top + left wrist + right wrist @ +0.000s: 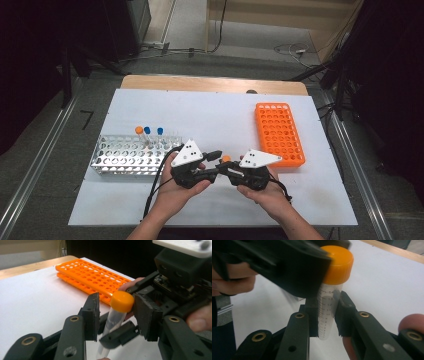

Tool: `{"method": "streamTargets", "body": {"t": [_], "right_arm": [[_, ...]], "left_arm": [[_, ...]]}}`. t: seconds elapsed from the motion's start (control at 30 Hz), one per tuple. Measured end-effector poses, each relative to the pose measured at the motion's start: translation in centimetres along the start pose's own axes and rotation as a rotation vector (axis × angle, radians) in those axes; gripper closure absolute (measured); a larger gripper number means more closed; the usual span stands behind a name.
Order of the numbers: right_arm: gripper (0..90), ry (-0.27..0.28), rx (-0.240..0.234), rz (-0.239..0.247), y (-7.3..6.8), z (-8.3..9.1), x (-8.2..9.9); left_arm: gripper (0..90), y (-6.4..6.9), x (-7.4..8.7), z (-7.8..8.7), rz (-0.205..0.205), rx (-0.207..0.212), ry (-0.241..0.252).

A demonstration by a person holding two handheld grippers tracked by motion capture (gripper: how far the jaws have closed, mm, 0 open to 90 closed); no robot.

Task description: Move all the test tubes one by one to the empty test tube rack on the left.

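Tube (pixel 327 312) pinched at its body by right gripper (pixel 328 315), long axis upright, orange cap (pixel 122 301) on top. Left gripper (pixel 116 310) part-spread astride that cap, one pad (pixel 146 315) beside it, contact uncertain; cap grip looks next

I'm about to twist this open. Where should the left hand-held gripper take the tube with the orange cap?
Grip the orange cap across its round sides, coming in level from the left. The right hand-held gripper already clamps the clear tube body below, so the cap alone stands free, and the left hand-held gripper already straddles it.

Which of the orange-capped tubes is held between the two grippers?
The orange-capped tube clamped in the right gripper, in front of the person; the other one stands in the metal rack.
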State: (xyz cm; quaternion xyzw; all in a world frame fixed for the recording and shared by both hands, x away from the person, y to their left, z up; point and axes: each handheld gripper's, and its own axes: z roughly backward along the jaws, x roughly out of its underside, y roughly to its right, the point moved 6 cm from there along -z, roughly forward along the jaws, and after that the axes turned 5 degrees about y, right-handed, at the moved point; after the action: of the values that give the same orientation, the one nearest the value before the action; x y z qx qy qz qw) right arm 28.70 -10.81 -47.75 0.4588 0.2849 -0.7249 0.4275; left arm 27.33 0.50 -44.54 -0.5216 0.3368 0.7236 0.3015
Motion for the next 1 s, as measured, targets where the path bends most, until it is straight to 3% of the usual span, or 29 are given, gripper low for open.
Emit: {"method": "streamTargets", "body": {"t": [0.27,0.5,0.77,1.0], "right_arm": [[72.0,-0.015,-0.016,-0.002,-0.3,0.0,0.0],[70.9,-0.015,-0.009,0.000,-0.4,-0.1,0.2],[50.7,0.009,-0.037,-0.026,0.3,0.5,0.5],[34.0,0.032,-0.007,-0.042,2.1,1.9,0.9]], "left_arm": [[69.4,0.4,0.2,-0.5,-0.017,0.007,-0.029],[71.0,0.3,0.3,-0.2,-0.035,-0.012,-0.032],[71.3,-0.9,-0.8,1.5,-0.028,-0.044,0.017],[71.2,-2.8,-2.0,4.0,-0.008,-0.097,0.065]]}}
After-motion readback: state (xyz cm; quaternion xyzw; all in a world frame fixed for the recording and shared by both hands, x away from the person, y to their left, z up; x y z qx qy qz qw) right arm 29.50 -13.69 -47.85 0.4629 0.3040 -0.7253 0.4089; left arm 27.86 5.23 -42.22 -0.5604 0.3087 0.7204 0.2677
